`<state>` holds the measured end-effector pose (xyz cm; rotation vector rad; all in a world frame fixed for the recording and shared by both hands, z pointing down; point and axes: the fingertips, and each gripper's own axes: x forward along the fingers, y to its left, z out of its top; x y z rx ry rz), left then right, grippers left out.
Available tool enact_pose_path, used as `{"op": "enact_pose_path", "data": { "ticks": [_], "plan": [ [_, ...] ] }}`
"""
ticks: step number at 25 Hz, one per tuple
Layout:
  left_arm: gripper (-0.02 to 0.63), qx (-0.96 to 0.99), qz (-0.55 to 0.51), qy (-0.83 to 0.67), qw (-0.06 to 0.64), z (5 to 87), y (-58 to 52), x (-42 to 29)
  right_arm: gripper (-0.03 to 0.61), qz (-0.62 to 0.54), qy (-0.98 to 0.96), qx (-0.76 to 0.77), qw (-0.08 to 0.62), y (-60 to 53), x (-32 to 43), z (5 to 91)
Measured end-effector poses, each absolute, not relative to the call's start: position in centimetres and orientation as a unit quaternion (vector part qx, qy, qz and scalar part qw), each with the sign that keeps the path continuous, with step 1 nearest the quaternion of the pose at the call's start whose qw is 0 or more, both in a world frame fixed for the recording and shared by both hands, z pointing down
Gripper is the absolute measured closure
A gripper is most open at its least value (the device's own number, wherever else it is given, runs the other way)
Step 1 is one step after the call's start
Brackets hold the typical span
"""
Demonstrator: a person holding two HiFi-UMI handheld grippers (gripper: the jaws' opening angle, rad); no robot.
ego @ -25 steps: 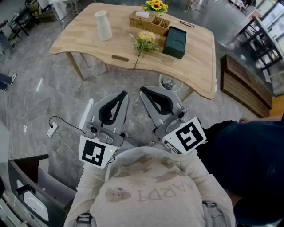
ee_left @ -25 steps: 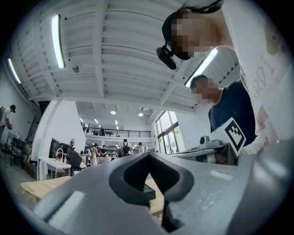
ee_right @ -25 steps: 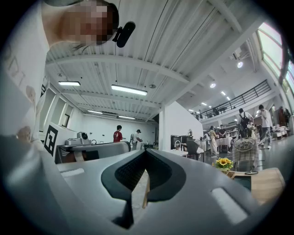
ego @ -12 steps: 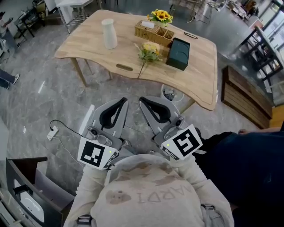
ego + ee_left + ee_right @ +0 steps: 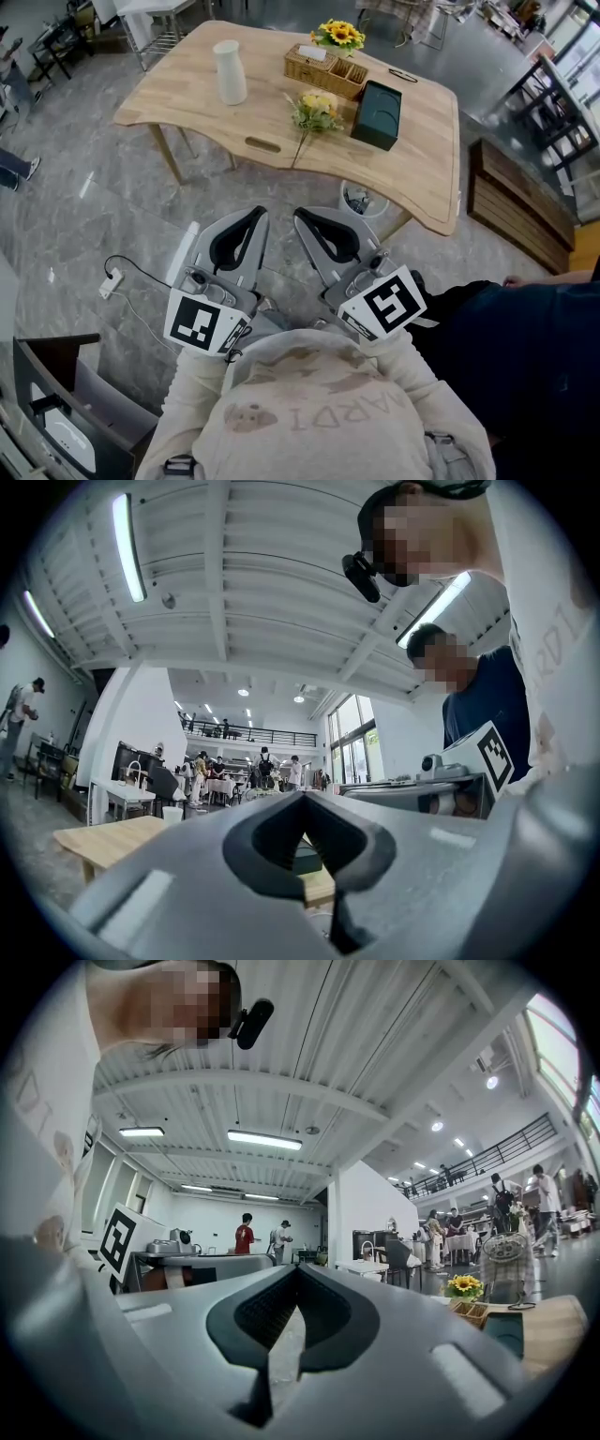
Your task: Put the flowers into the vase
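A white vase (image 5: 229,72) stands upright on the left part of a wooden table (image 5: 187,84). A bunch of yellow flowers (image 5: 314,108) lies flat on the table's middle, its stem pointing toward me. Both grippers are held close to my chest, well short of the table. My left gripper (image 5: 254,213) is shut with nothing in it, and so is my right gripper (image 5: 302,215). In the left gripper view the jaw tips (image 5: 302,796) meet; the right gripper's jaw tips (image 5: 298,1267) meet too.
A wicker basket (image 5: 326,67) with a sunflower pot (image 5: 338,36) stands at the table's back, next to a dark green box (image 5: 376,113). A white bin (image 5: 361,200) sits under the table. A person in dark blue (image 5: 525,356) stands at my right. A cable (image 5: 127,281) lies on the floor.
The view has shifted slightly over the last second, so the table sits a little lower in the frame. Both grippers stay shut and held in the same place near my chest.
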<state>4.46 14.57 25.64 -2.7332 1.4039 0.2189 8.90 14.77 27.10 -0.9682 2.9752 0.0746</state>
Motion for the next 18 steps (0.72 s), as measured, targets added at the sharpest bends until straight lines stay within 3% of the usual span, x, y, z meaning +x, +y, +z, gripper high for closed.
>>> {"op": "enact_pose_path", "data": {
  "ticks": [18],
  "plan": [
    [0.614,-0.899,0.068,0.433,0.023,26.7,9.9,-0.6,0.568,-0.001,0.935,-0.354,0.001,9.4,5.3,28.2]
  ]
}}
